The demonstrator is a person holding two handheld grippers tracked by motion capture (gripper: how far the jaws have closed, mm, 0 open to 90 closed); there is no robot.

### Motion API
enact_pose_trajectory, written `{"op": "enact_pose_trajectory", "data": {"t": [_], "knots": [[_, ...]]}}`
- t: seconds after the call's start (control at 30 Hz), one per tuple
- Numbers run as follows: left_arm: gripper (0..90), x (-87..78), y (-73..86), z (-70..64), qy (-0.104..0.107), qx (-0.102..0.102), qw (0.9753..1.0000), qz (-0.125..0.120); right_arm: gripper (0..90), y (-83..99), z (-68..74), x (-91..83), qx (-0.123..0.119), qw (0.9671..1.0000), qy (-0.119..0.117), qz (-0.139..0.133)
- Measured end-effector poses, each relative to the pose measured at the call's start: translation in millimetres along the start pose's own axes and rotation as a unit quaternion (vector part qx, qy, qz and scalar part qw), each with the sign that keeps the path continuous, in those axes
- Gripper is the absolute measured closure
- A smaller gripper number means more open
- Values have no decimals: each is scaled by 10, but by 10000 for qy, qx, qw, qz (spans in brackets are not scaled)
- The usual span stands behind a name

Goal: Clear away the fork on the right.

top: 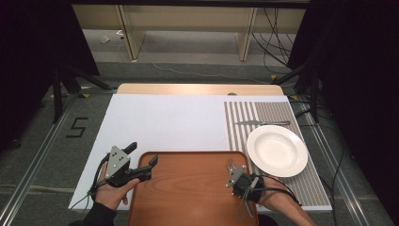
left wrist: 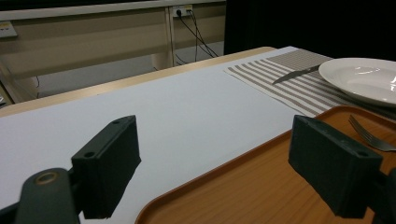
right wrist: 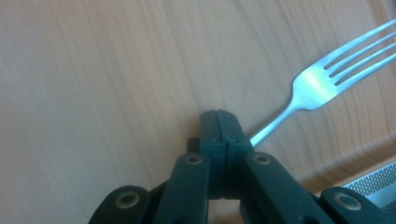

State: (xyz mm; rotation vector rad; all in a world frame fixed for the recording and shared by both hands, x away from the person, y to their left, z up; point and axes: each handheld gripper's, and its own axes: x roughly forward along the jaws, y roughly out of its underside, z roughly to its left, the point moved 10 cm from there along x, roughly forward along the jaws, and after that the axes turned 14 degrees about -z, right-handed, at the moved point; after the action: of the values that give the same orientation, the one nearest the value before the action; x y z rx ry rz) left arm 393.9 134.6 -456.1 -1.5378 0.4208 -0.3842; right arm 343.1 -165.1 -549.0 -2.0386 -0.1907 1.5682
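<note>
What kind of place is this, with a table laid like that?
Probably a lab or recording studio staged as a dining spot: a white plate, knife and striped placemat sit on a table ringed by black curtains, loose cables and a floor marking "5".

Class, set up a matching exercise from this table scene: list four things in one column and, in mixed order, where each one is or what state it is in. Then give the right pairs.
Things:
1. fork
2. knife
3. white plate
4. left gripper

Places or states:
A. open over the left edge of the wooden tray
B. lying on the striped mat, beyond the plate
C. handle clamped in the shut right gripper, above the tray
D. empty, sitting on the striped mat to the right of the tray

Pairs: 1-C, 2-B, 3-D, 4-A
</note>
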Motion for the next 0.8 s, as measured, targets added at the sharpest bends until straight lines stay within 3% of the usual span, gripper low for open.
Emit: {"op": "enact_pose_trajectory", "data": {"t": [0.53,0.7,0.8], "knots": [[162,-1,-2,0,-1,3,10000,-2,900,105,-77,-60,223,9996,81,124],[162,-1,-2,2,-4,-2,10000,-6,900,126,-100,-74,248,9996,76,77],[162,-1,-4,1,-3,0,10000,-8,878,101,-114,-97,380,9992,81,-51]]}}
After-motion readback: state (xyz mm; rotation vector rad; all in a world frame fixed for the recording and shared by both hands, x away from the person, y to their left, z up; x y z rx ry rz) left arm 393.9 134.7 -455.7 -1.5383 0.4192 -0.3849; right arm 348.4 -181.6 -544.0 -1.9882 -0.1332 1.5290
